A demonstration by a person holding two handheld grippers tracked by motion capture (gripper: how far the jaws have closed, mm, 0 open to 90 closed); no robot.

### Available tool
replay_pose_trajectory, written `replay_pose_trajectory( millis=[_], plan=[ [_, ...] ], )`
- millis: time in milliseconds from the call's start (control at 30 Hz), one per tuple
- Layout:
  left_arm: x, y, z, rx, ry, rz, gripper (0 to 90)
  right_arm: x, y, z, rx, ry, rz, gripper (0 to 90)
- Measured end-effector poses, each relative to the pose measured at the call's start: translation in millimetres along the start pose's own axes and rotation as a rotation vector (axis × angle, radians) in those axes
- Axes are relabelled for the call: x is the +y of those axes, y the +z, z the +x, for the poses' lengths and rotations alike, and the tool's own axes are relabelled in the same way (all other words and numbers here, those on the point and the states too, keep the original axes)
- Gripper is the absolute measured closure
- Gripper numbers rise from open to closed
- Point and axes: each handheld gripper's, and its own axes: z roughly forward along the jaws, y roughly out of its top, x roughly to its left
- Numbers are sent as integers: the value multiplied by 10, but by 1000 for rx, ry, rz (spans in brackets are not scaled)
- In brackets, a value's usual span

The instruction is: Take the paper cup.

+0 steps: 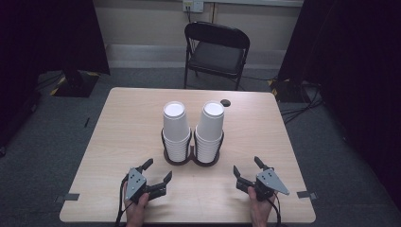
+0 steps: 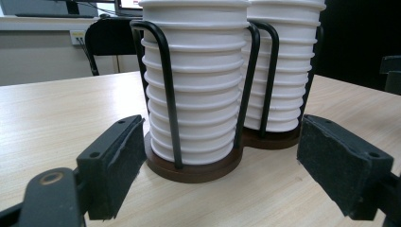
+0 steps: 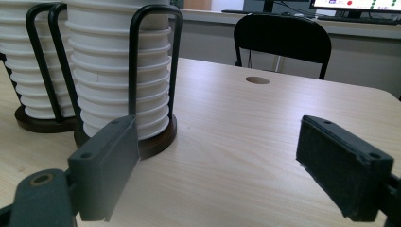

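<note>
Left gripper: I hold it jaws wide, empty, near the left stack.
Right gripper: wide, empty, short of the right stack.
Stacks: mid-table, in a wire holder.
Advice: I'd grip a top cup above the wires (they block low grabs).
Beyond: chair, table hole.

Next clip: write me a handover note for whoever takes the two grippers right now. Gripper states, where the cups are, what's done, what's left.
Left gripper: open, holds nothing, low over the near left of the table.
Right gripper: open, holds nothing, over the near right.
Cups: left cup stack and right cup stack stand upright side by side in a black wire holder at mid table, just beyond both grippers.
Done: no cup is out of the holder.
Left: probably reach in and lift a cup off a stack; the left gripper faces the left stack head-on.
</note>
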Motion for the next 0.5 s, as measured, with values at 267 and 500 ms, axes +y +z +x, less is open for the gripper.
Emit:
replay_pose_trajectory(
  millis=[267, 500],
  plan=[
    [0, 2, 5, 4, -9, -2, 158, 15, 15, 35, -1, -13, 51, 134],
    [0, 0, 6, -4, -7, -4, 158, 18, 8, 17, 47, 16, 76, 137]
  ],
)
